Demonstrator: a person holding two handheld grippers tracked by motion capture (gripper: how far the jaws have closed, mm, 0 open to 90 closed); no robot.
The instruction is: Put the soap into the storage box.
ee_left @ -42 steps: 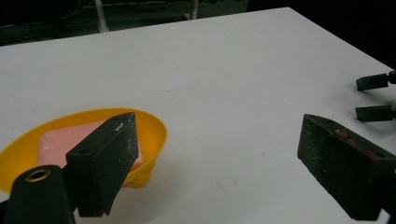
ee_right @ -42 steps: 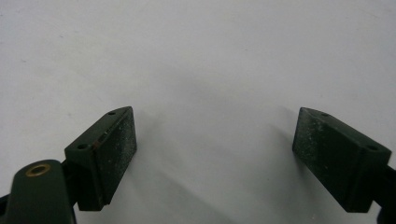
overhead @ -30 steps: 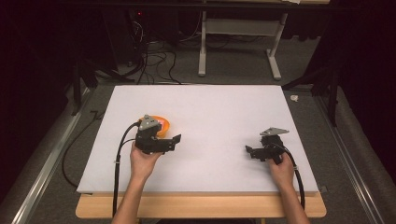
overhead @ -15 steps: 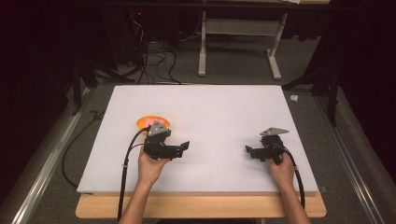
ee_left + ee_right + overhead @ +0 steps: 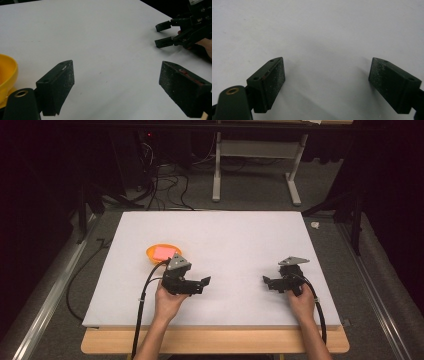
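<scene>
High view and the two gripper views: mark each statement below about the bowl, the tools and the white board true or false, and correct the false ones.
1. The orange bowl holds something pink. True.
2. The left tool grips the bowl. False: its jaws stand apart with nothing between them, and the bowl lies beside it.
3. The right tool is open and holds nothing. True.
4. The two tools point away from each other. False: they point toward each other across the white board.
5. Each tool is held in a hand. True.
</scene>
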